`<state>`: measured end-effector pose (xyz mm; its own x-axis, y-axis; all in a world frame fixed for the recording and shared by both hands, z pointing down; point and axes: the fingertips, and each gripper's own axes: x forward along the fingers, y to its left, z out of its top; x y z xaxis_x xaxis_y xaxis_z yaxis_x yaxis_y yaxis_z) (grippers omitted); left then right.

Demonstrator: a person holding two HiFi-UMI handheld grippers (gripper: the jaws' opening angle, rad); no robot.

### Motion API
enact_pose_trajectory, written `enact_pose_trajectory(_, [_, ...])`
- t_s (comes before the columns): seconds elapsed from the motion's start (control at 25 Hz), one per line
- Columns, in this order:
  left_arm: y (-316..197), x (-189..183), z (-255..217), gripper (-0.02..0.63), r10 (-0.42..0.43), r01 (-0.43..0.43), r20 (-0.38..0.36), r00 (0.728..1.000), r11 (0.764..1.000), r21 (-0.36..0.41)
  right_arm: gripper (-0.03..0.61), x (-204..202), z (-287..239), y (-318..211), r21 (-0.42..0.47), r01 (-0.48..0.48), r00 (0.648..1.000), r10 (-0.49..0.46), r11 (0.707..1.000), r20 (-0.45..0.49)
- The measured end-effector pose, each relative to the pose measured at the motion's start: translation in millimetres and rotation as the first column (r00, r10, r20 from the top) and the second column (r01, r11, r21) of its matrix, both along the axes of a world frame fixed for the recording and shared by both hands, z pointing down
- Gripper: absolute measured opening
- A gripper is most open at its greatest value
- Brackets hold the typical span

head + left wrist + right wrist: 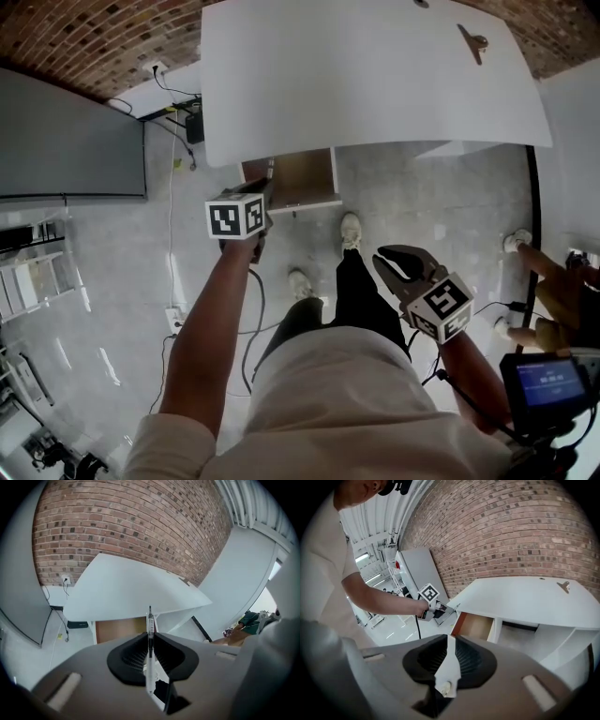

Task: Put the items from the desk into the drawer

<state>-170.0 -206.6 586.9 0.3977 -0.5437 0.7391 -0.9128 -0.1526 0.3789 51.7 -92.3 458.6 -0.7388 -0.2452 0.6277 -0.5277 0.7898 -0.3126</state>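
left arm stretched forward, left hand-held gripper [268,187] clamped on a thin pen [149,629] over the open drawer [302,177] under the table [375,84]. right hand-held gripper [401,267] pulled back by the hip, jaws together, empty.

Site note: I am in an indoor lab or studio space. Evidence: a red brick wall [131,531] behind 1 plain white desk [375,75], a glossy pale grey concrete floor [112,309] with thin loose cables [171,244], a white metal shelving rack [28,272] at my left, and a small dark blue-screened recording monitor [548,382] at my right.
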Motion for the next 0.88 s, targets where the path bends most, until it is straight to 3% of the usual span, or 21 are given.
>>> enact_pose_trajectory(0.32, [23,16,40,0.049,0.048,-0.049,-0.036,0.998,0.998,-0.036,0.041,-5,14,24,-0.023,-0.029,0.999,0.028,0.999,-0.026])
enact_pose_trajectory(0.68, [-17,32,125,0.049,0.107,-0.106,0.000,0.994,0.991,-0.078,0.040,12,47,13,-0.092,-0.099,0.993,0.092,0.991,-0.075])
enact_pose_trajectory(0.88, [-46,37,169,0.049,0.084,-0.082,0.018,0.996,0.993,-0.087,0.040,41,63,23,-0.136,-0.161,0.982,0.145,0.978,-0.121])
